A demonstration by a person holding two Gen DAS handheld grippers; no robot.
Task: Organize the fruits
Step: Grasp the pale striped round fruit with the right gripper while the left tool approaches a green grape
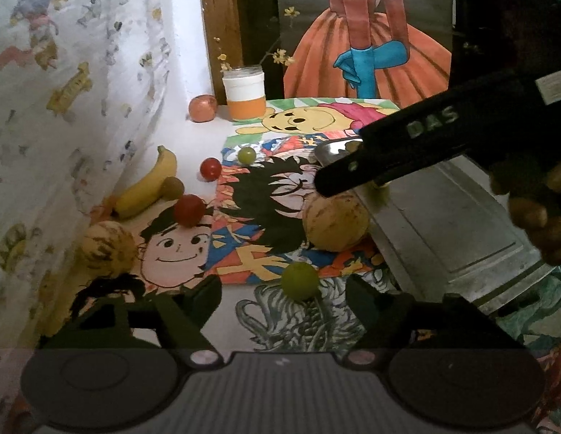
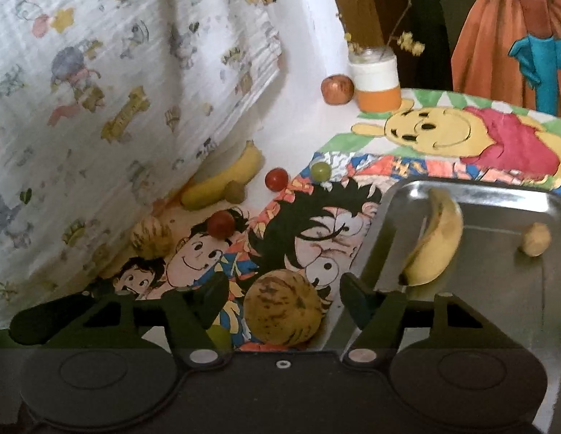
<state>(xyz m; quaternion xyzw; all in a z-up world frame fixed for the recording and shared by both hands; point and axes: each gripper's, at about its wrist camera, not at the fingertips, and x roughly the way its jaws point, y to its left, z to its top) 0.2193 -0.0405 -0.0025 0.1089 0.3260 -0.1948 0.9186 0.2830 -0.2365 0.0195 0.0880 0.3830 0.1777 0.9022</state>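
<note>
The counter (image 2: 316, 115) is white and mostly covered by cartoon drawings (image 2: 316, 224); a printed cloth (image 2: 99, 90) hangs along its left side.

A metal tray (image 2: 497, 289) lies at the right of the drawings. Only the right wrist view shows its contents: a banana (image 2: 434, 242) and a small tan fruit (image 2: 535, 239), apart from each other. In the left wrist view the tray (image 1: 443, 224) is partly hidden behind the right gripper (image 1: 407, 148), which crosses above its near corner.

A second banana (image 1: 148, 184) lies by the cloth, with a small brown fruit (image 1: 172, 188) touching it.

Two striped round melons are on the counter: one (image 1: 334, 222) just beside the tray's edge, the other (image 1: 106, 249) near the cloth. In the right wrist view the first melon (image 2: 282, 307) sits between the right gripper's fingers (image 2: 353, 300), which stand apart and do not touch it.

An orange-and-white jar (image 1: 244, 94) with twigs stands at the back, a reddish apple (image 1: 202, 108) just beside it.

Two red round fruits (image 1: 189, 209) (image 1: 210, 169) and a small green one (image 1: 246, 155) lie well apart on the drawings.

The left gripper (image 1: 284, 303) has its fingers (image 1: 204, 296) apart; a green fruit (image 1: 299, 281) lies just ahead between them, untouched. The right wrist view shows only a sliver of it.
</note>
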